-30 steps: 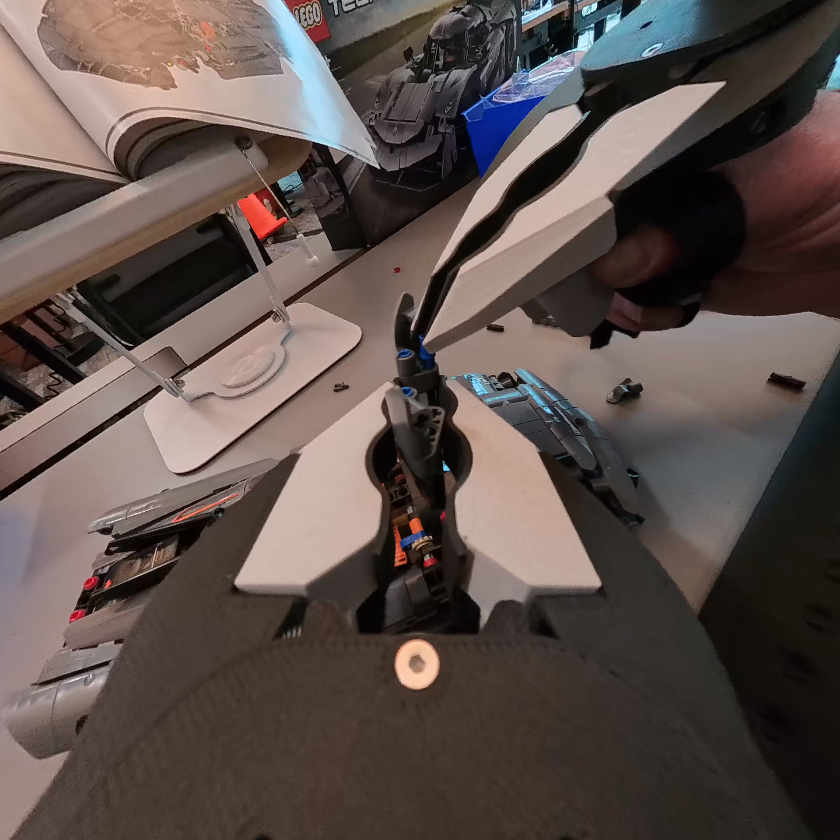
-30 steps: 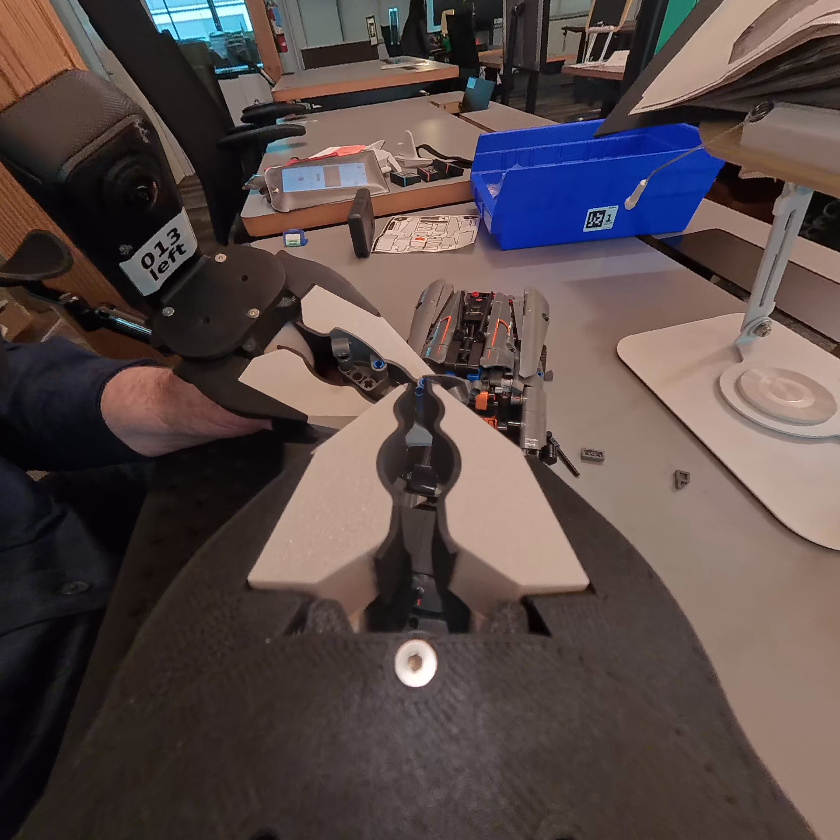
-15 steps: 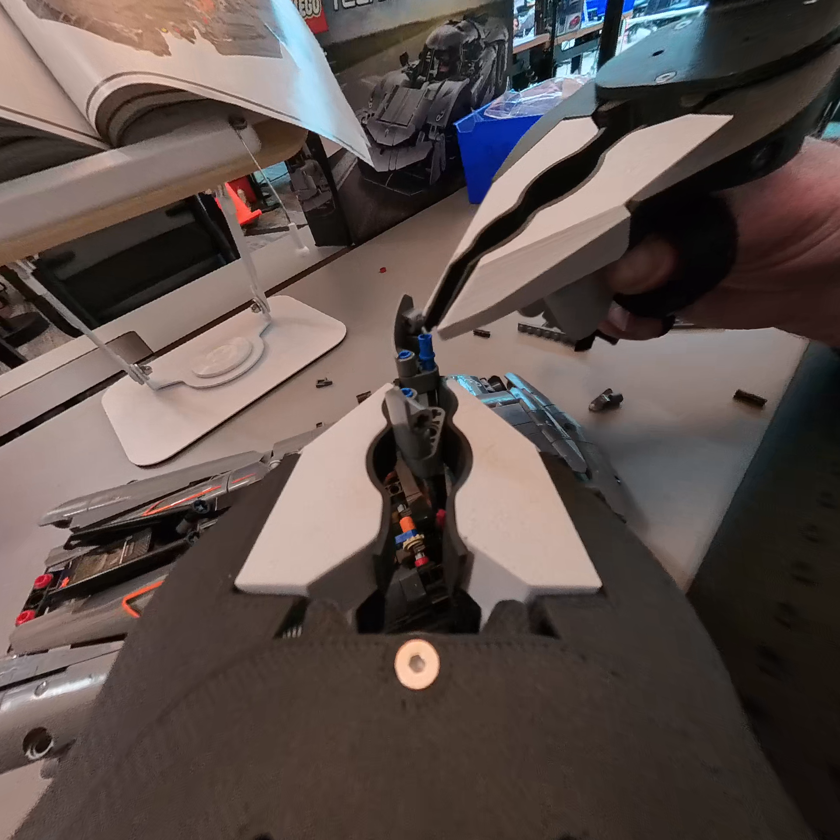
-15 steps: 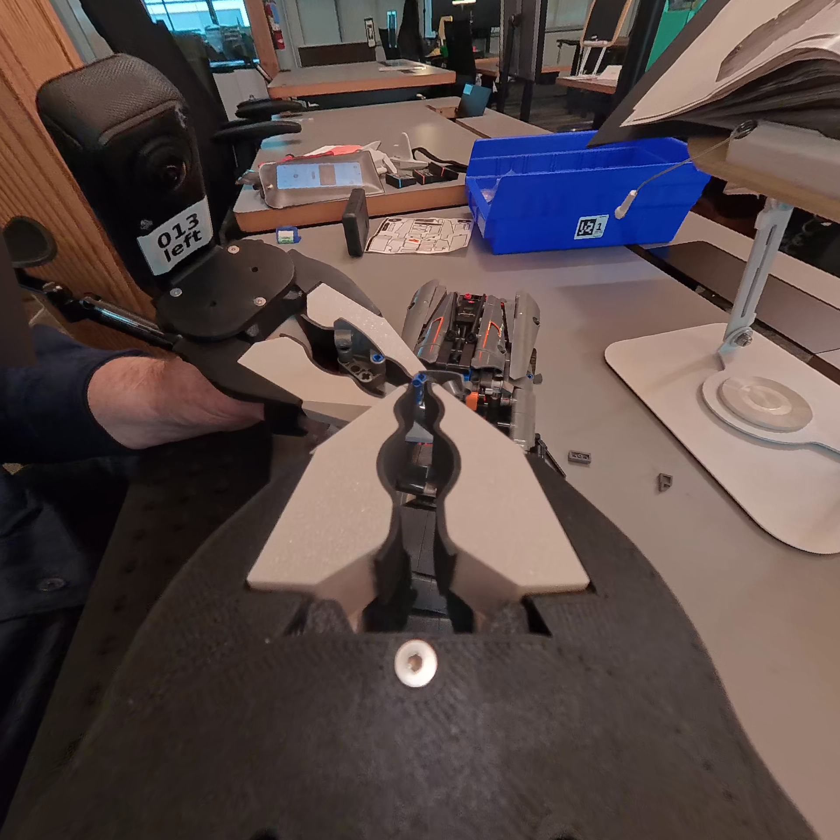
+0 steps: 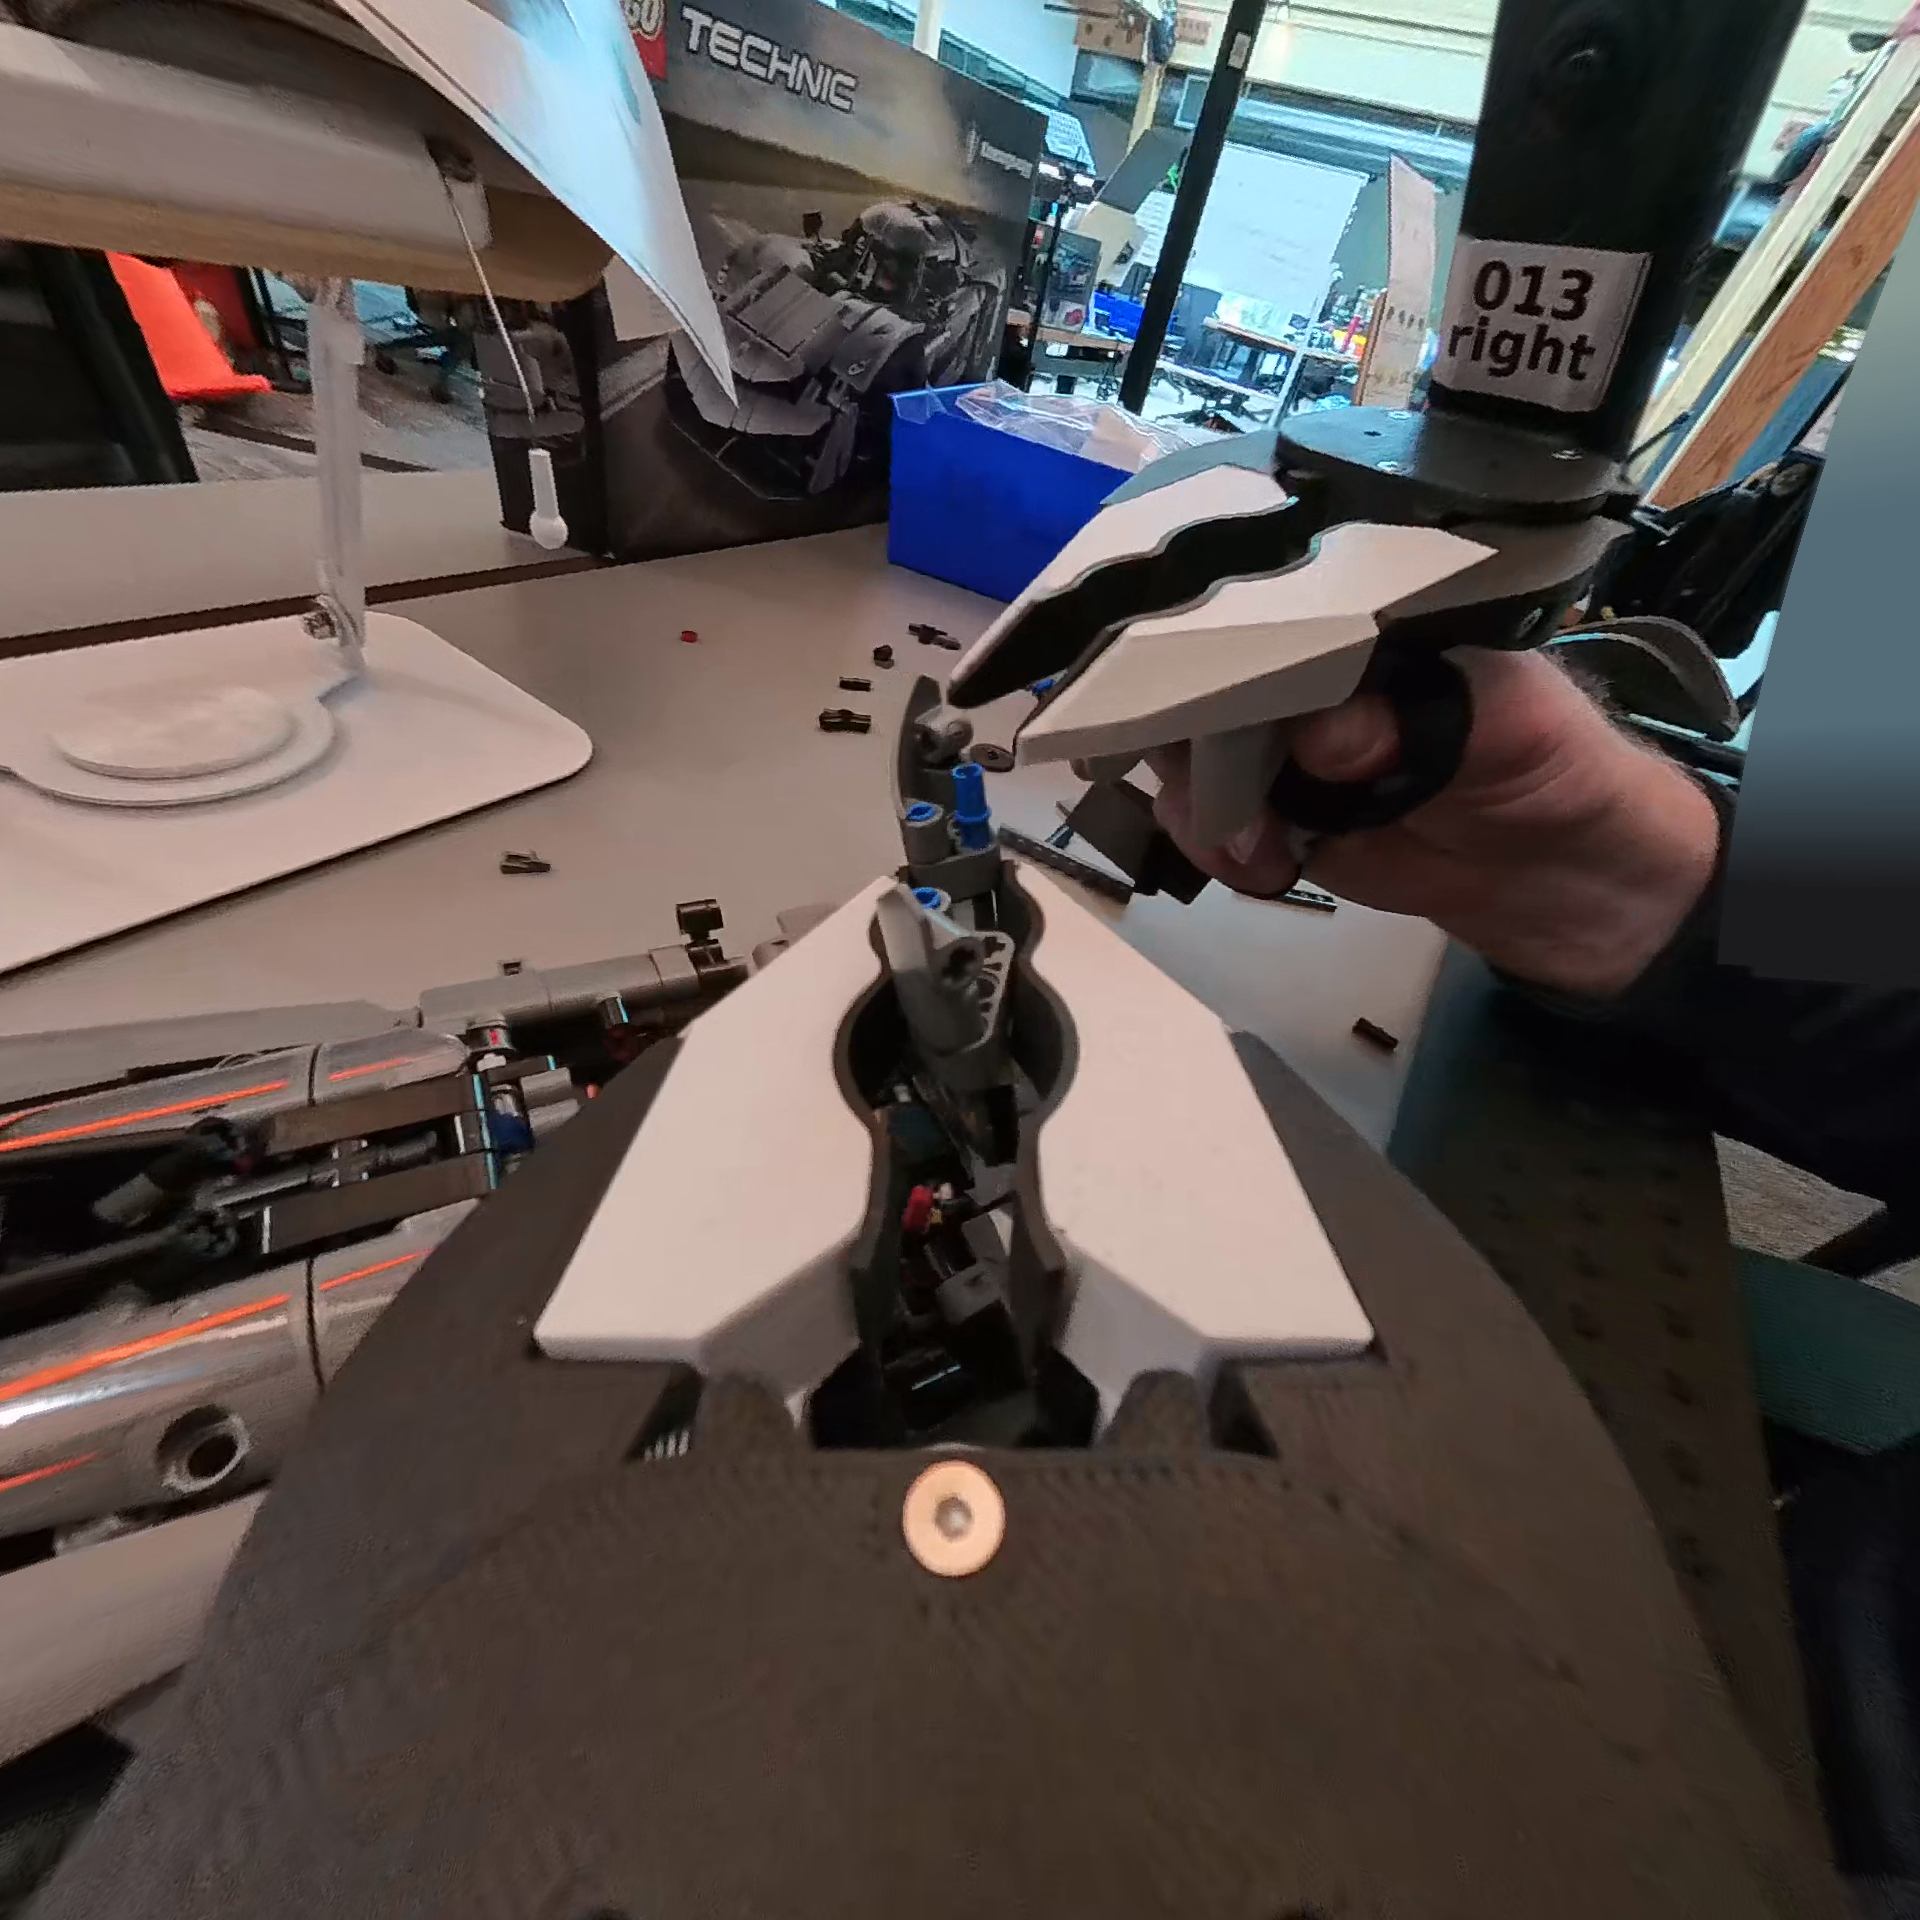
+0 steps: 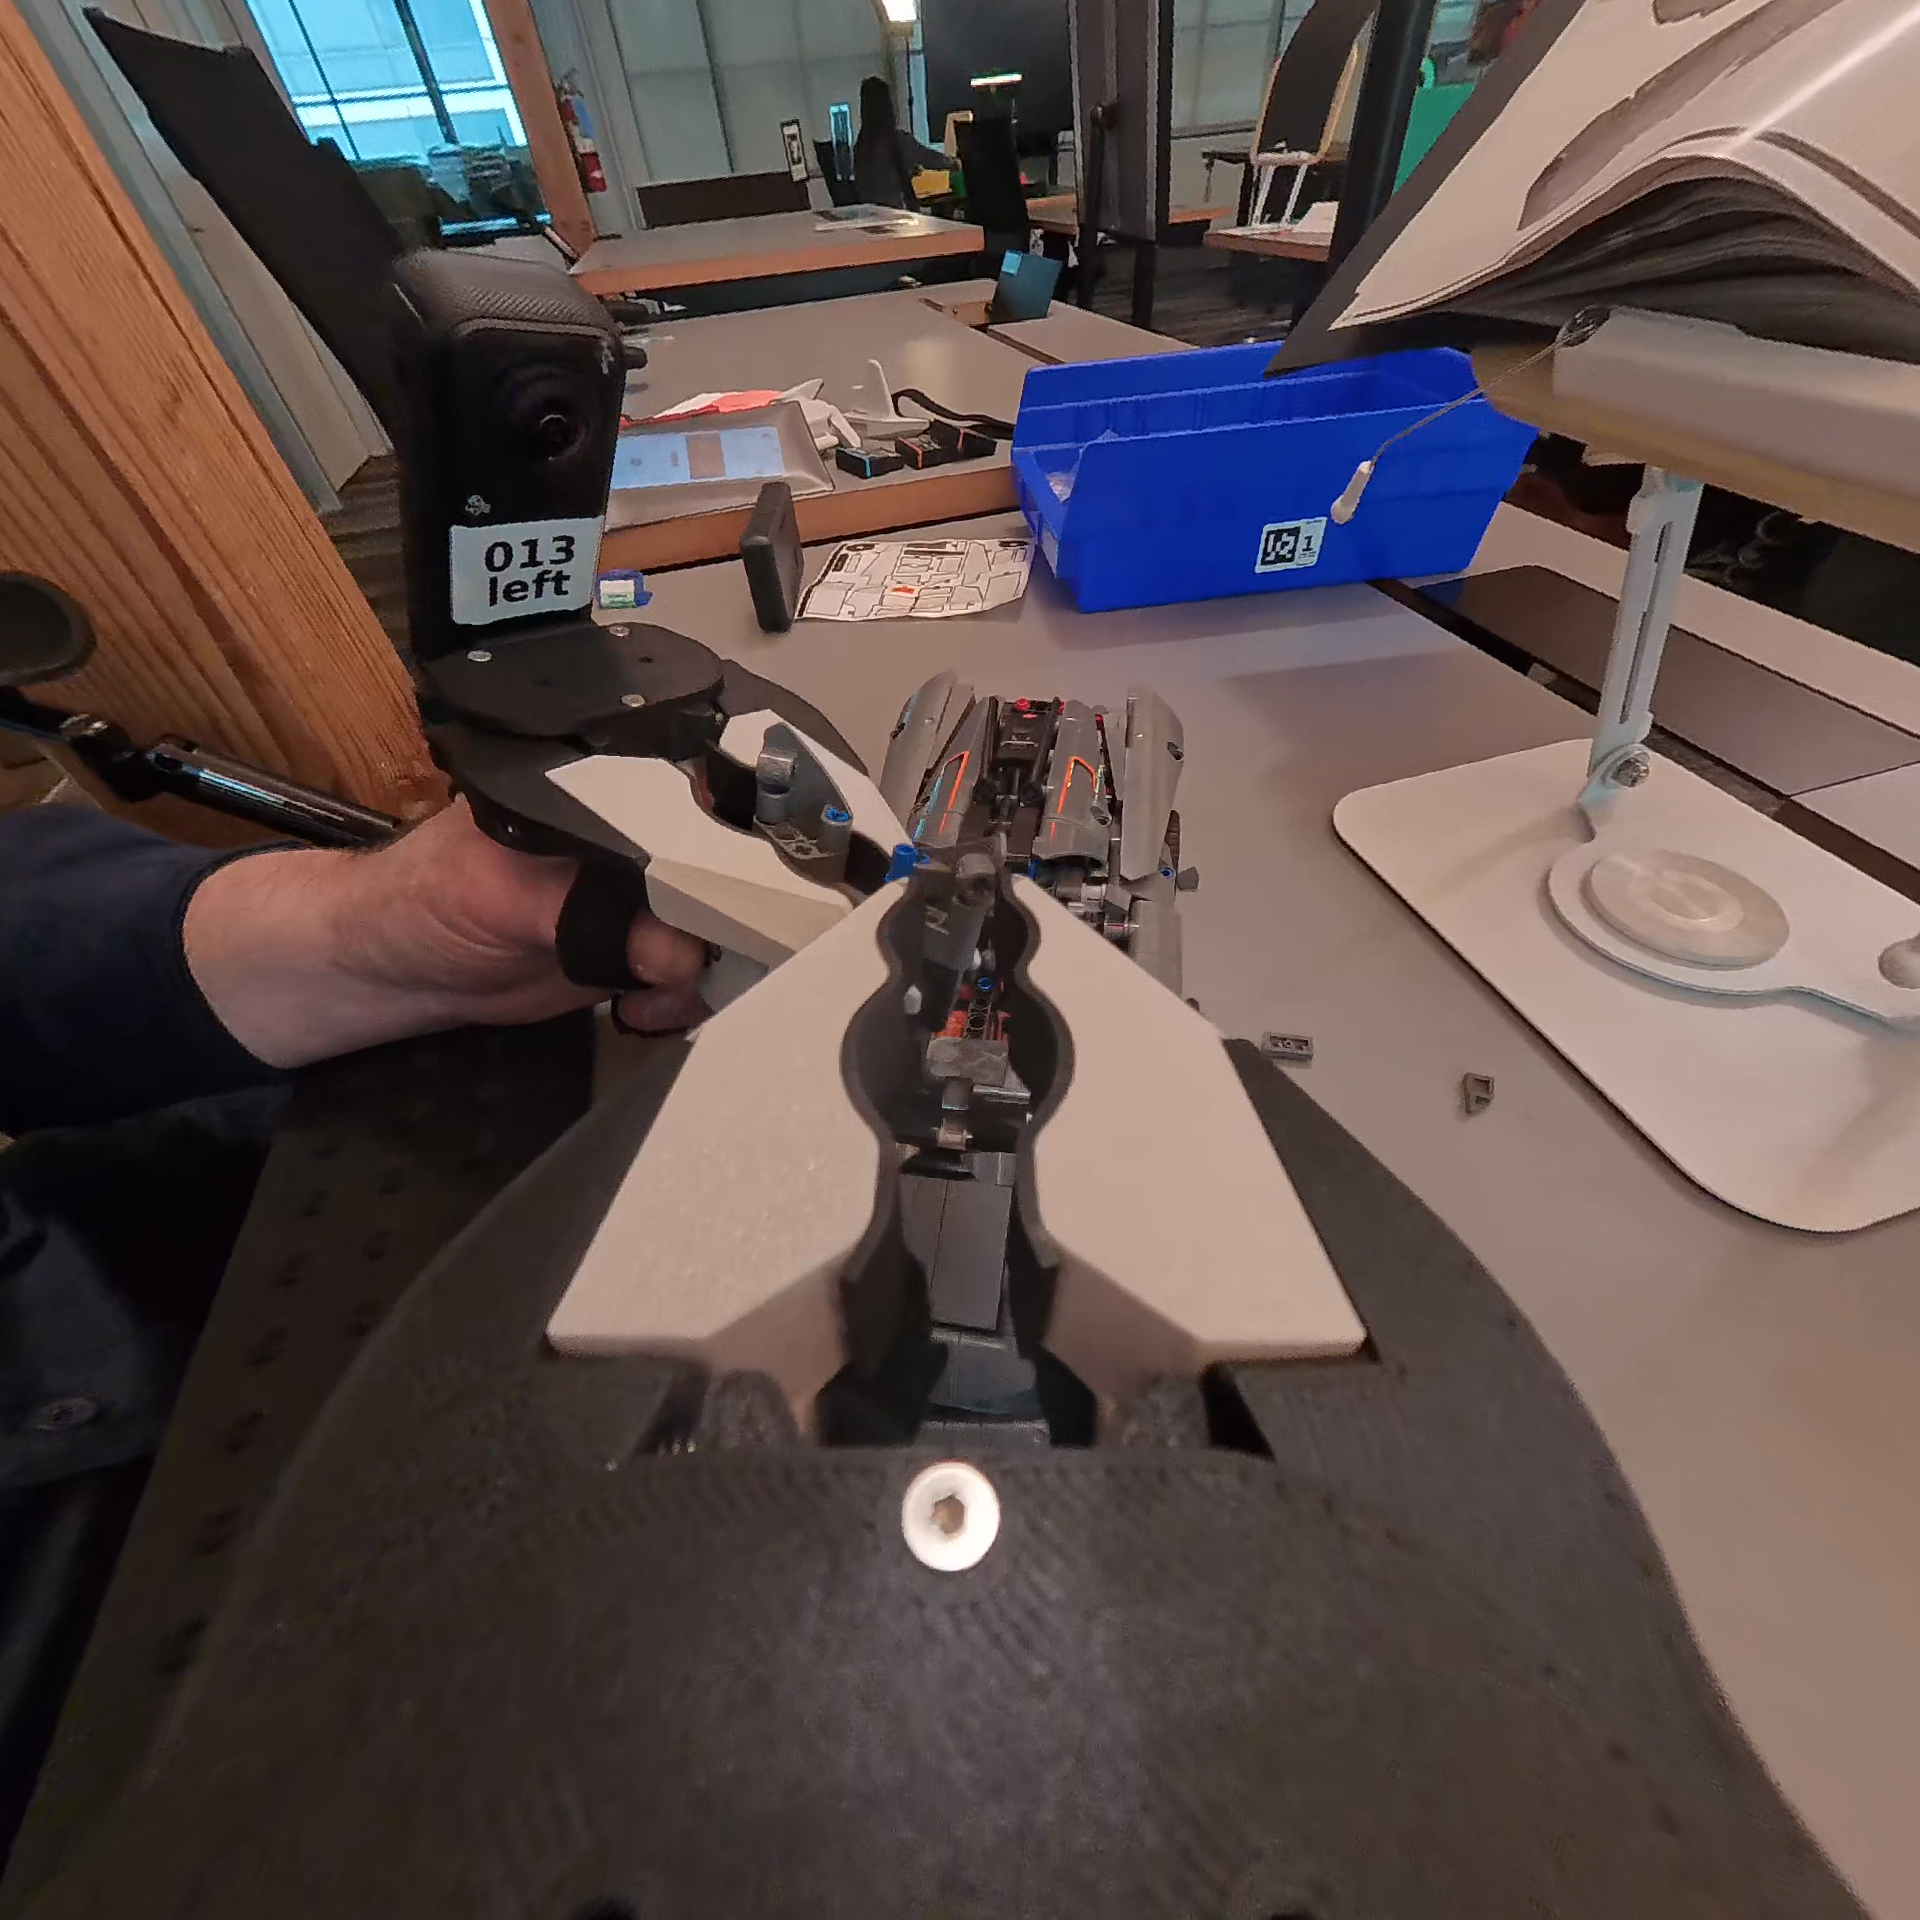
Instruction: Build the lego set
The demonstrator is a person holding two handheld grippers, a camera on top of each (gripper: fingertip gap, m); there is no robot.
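Observation:
My left gripper (image 5: 951, 883) is shut on a small grey sub-assembly (image 5: 945, 956) with blue pins, held above the table. My right gripper (image 5: 961, 717) comes in from the upper right, and its tips are shut on the curved grey piece (image 5: 920, 732) at the top of that sub-assembly. In the right wrist view my right gripper (image 6: 951, 883) pinches the same dark grey part (image 6: 961, 899), and the left gripper (image 6: 862, 842) meets it from the left. The long grey Lego car model with orange stripes (image 6: 1039, 769) lies on the table behind; it also shows in the left wrist view (image 5: 312, 1122).
A white book stand base (image 6: 1662, 935) carries the open instruction booklet (image 6: 1662, 208) at the right. A blue bin (image 6: 1247, 488) and a sticker sheet (image 6: 914, 577) lie at the back. The set's box (image 5: 831, 312) stands behind. Small loose pieces (image 5: 847, 717) are scattered on the grey table (image 6: 1351, 707).
Both grippers have stayed shut on the sub-assembly and turned together. The right gripper now lies more level, its tips higher on the curved grey piece. The model sits further left in the left wrist view.

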